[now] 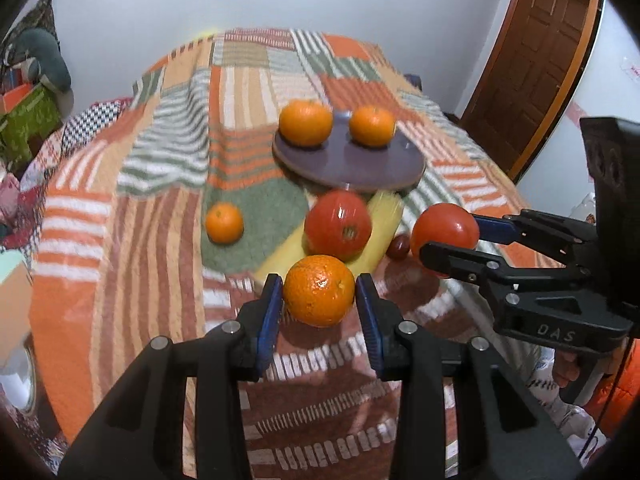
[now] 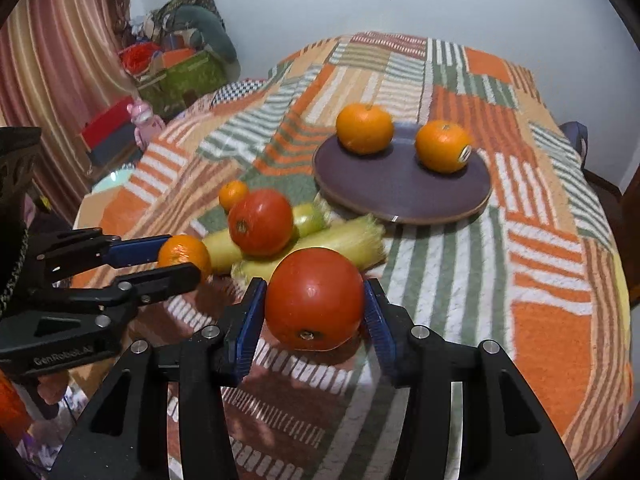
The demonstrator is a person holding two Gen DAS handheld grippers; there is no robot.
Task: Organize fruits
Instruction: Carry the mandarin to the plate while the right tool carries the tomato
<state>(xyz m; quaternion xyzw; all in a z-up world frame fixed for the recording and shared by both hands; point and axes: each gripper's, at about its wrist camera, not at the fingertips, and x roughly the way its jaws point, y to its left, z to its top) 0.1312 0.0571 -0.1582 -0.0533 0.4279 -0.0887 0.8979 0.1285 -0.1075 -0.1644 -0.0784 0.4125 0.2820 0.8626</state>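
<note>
The left gripper [image 1: 319, 292] squeezes an orange [image 1: 319, 290] low in the middle of its view. The right gripper [image 2: 315, 300] squeezes a tomato [image 2: 314, 299]. The purple plate [image 1: 360, 168] waits straight ahead, higher up, nearer the left gripper

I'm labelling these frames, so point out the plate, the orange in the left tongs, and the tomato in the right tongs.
plate [image 2: 400, 196]: right wrist view, bare centre of its purple surface.
orange [image 1: 319, 290]: left wrist view, middle of its peel.
tomato [image 2: 314, 299]: right wrist view, middle of its red skin.
</note>
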